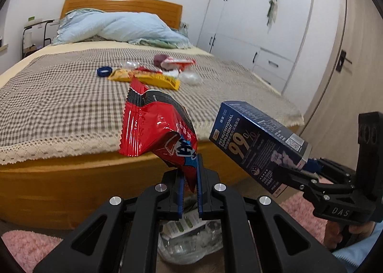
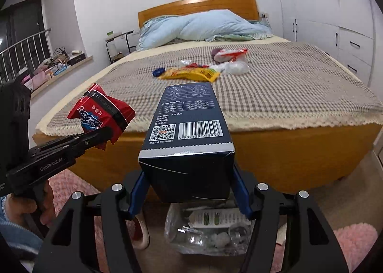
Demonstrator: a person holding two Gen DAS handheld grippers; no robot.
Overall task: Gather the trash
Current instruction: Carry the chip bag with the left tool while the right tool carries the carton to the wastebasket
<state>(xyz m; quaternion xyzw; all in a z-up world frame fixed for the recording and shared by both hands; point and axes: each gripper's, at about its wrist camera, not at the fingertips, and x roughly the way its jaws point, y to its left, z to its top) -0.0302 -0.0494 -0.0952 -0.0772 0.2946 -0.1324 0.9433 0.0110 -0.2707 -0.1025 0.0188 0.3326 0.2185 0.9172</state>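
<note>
Red snack wrapper point(image 1: 155, 126) pinched by its lower corner in left gripper point(image 1: 190, 191), fingers clenched on thin foil. Dark blue box point(image 2: 189, 134) clamped across its near end in right gripper point(image 2: 189, 191), tilted up. Both hang over the clear trash bag point(image 2: 210, 232) on the floor, near the bed point(image 2: 299, 153). More litter point(image 2: 191, 72) far out on the bedspread. Risks: wrapper slipping from the corner pinch; box tipping past the bag's floppy mouth on release.

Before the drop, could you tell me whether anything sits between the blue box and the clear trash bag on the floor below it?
Nothing visible does. The blue box hangs in the right gripper above the clear trash bag, with only open air between them.
</note>
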